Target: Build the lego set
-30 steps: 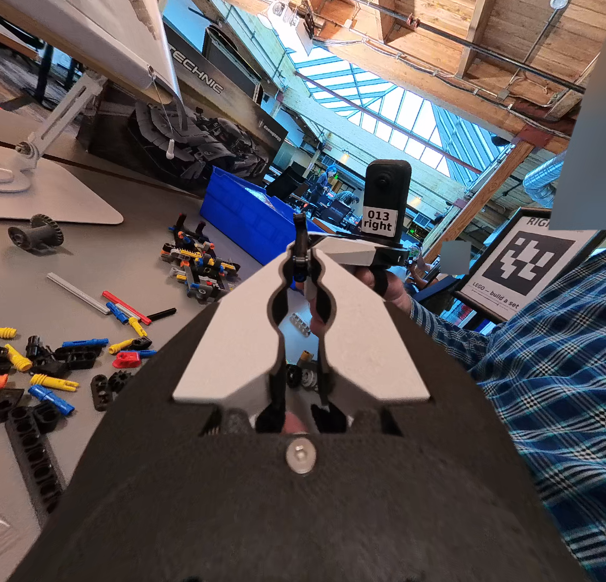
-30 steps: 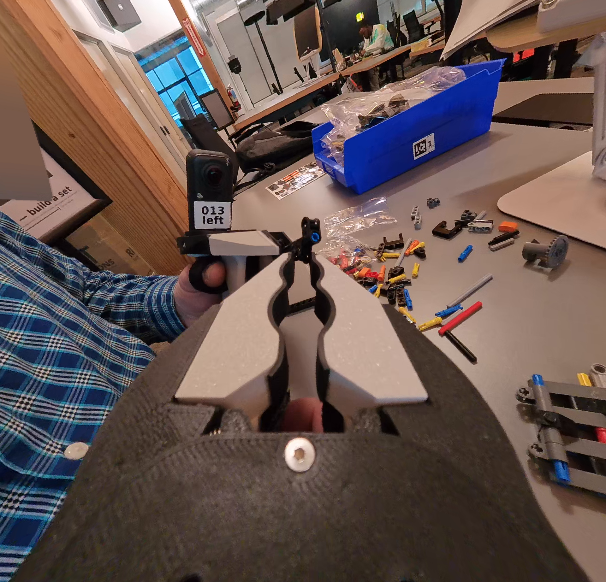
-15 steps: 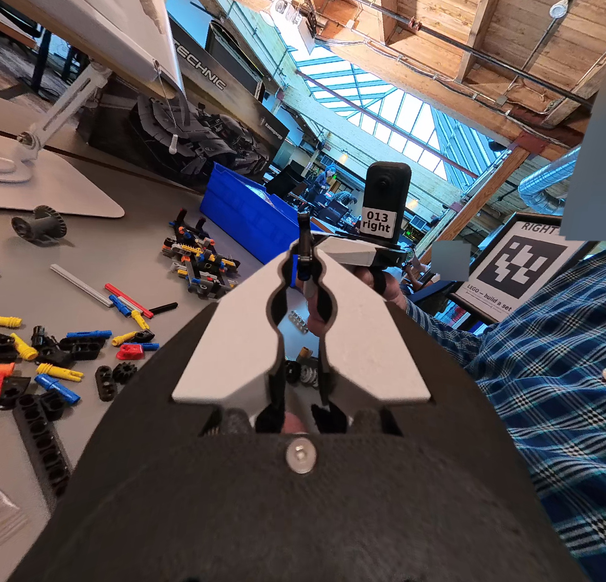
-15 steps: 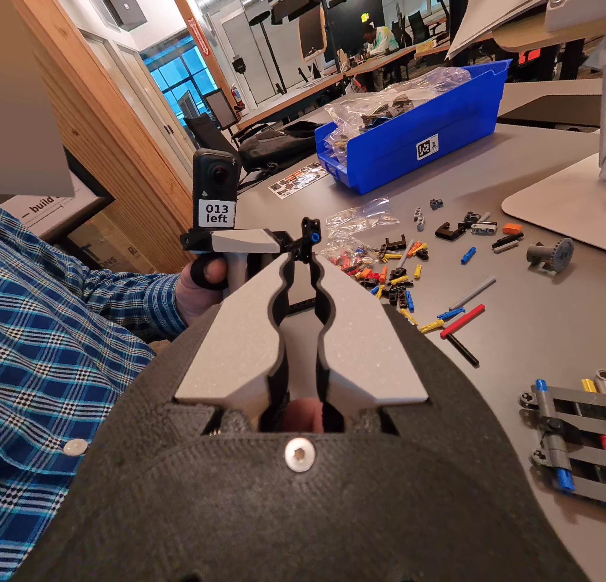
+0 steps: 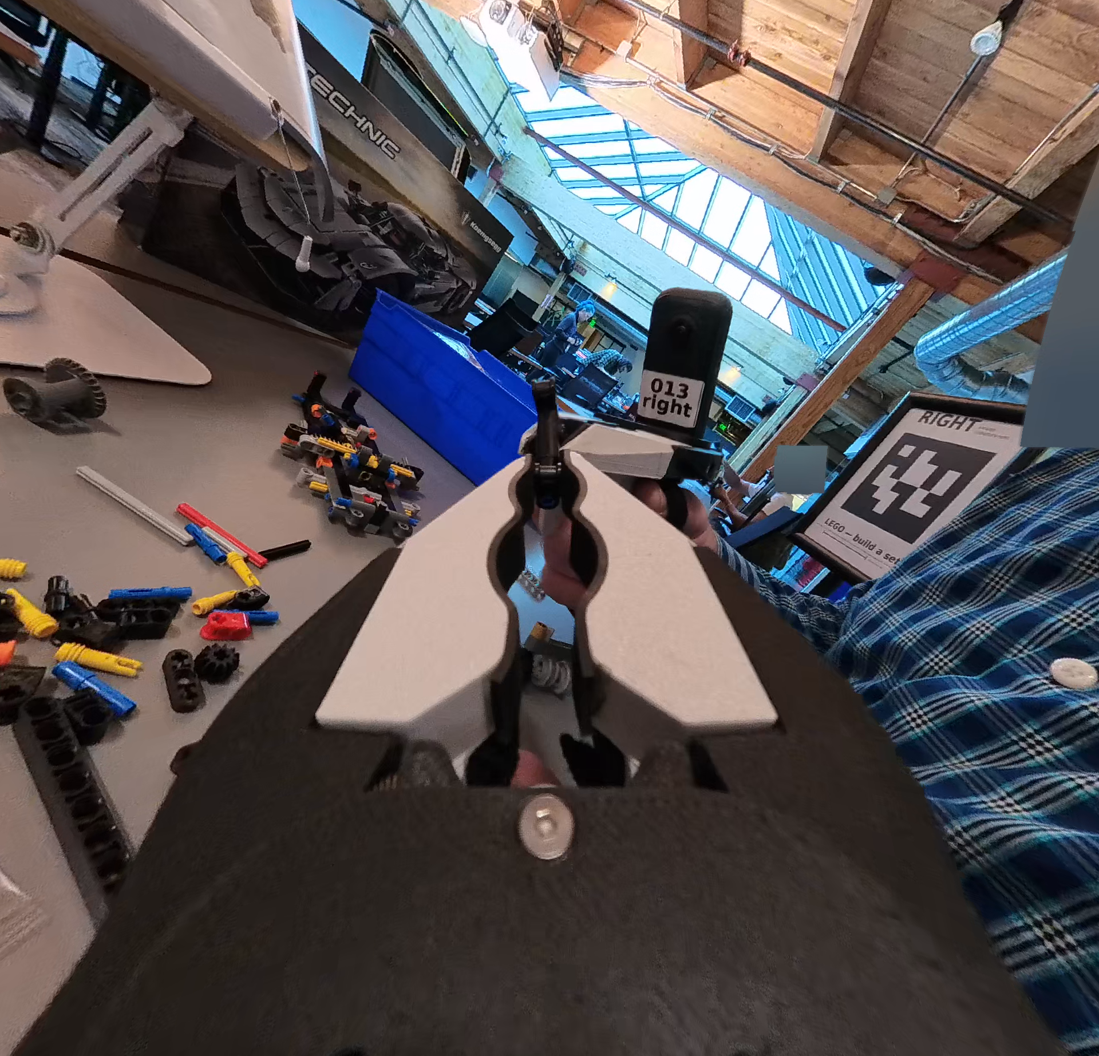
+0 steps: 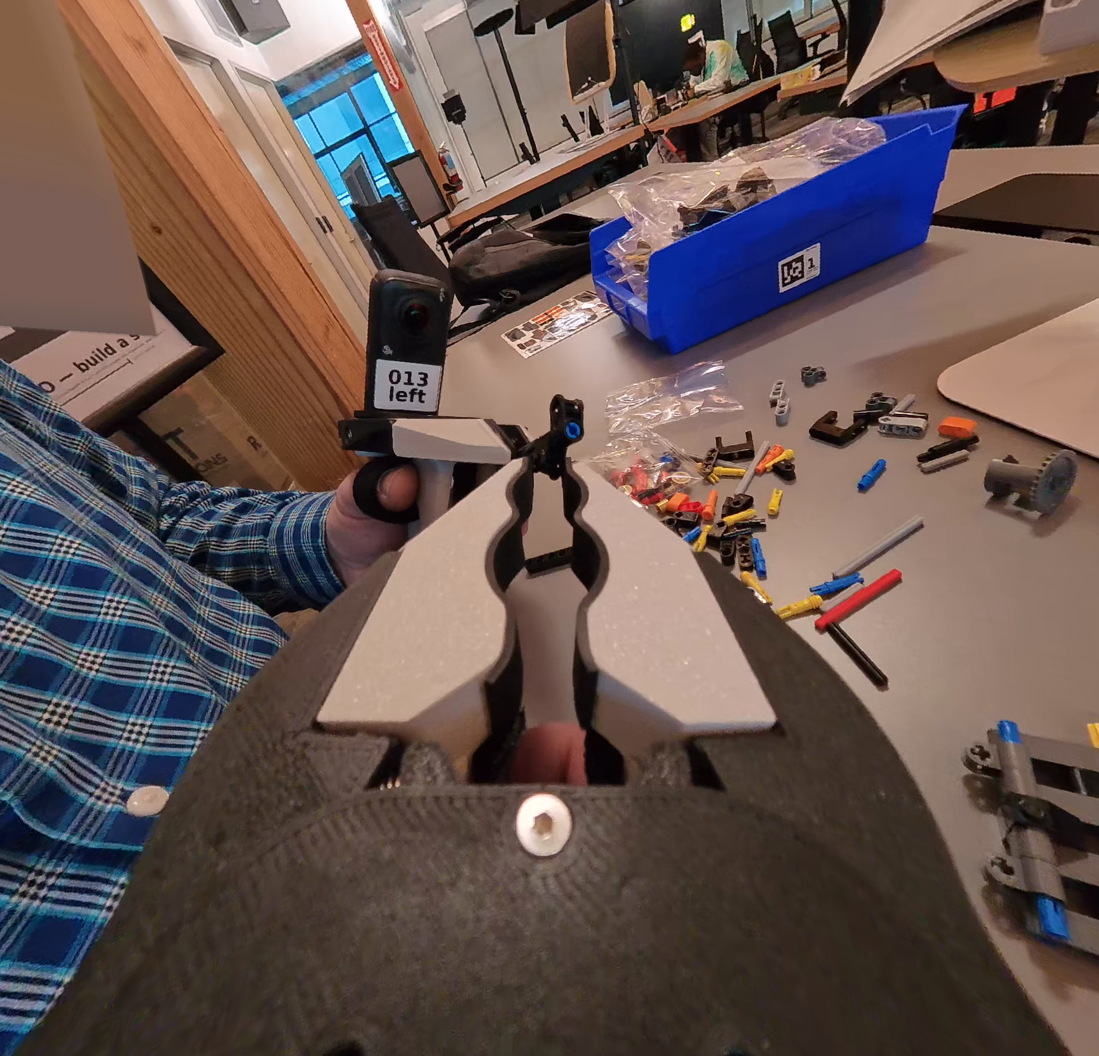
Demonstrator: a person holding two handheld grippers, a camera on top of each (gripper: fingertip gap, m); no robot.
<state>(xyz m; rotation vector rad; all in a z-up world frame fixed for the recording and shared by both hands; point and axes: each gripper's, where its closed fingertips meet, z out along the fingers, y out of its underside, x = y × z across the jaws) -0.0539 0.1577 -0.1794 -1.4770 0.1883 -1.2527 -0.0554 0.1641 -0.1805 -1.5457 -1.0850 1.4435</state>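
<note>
Above the table's near edge the two grippers meet tip to tip in the air, both pinching one small black piece (image 6: 558, 433) with a blue pin. From the left wrist view, going left to right: a dark gear hub (image 5: 56, 386) lies by the white stand base (image 5: 89, 337) at the table's far left; loose pins and beams (image 5: 137, 605), yellow, blue, red and black, are scattered along the left edge; a grey axle (image 5: 134, 505) and a red axle (image 5: 220, 535) lie beside each other farther in; a half-built assembly (image 5: 351, 480) sits near the blue bin (image 5: 440, 397) toward the far side. The left gripper (image 5: 547, 468) has its jaws narrow, clamped on the black piece. Just beyond it, the right gripper (image 5: 535, 442) reaches in from the right.

From the right wrist view, the left gripper (image 6: 526, 446) comes in from the left, held by a hand (image 6: 369, 516) in a plaid sleeve. The right gripper (image 6: 550, 462) is also narrow, gripping the same piece from below. Right of it lie plastic bags (image 6: 672, 397), more loose parts, and a grey frame (image 6: 1035, 819) at the table's right edge.
</note>
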